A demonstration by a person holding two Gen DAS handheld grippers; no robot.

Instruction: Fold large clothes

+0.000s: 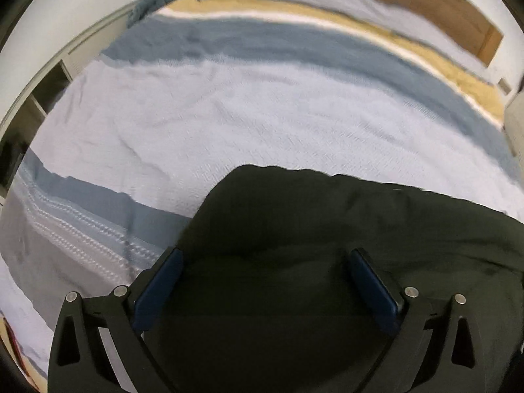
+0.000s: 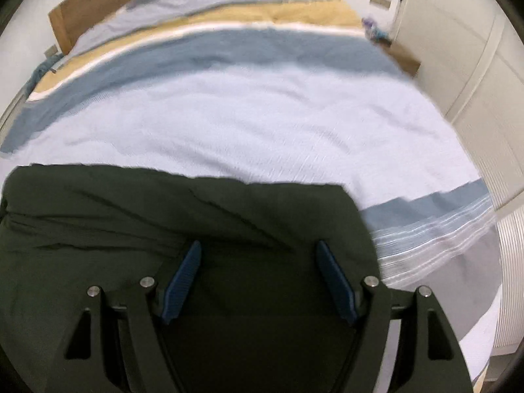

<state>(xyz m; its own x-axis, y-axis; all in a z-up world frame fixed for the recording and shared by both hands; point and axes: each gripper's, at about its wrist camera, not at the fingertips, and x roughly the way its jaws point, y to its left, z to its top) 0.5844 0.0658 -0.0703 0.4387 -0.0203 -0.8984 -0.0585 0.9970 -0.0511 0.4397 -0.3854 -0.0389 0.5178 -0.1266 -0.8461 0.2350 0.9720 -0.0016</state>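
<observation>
On the striped blue-and-yellow bedspread (image 1: 229, 114), the left gripper (image 1: 265, 258) and right gripper (image 2: 258, 249) hovered wide-fingered, empty, above the dark green fabric garment (image 1: 327, 229); matching corners should be pinched evenly.

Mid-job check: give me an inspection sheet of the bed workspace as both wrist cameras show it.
Surface: bed with striped bedspread, pale, blue and yellow bands, slightly wrinkled.
Job's things: dark green garment lying on the near part of the bed, creased.
Clutter: blue cloth bunched at the far corner.
Grippers: left gripper open above the garment; right gripper open above it, nothing between the pads.
Cables: nothing seen.
Surroundings: wooden headboard, white cabinet.
</observation>
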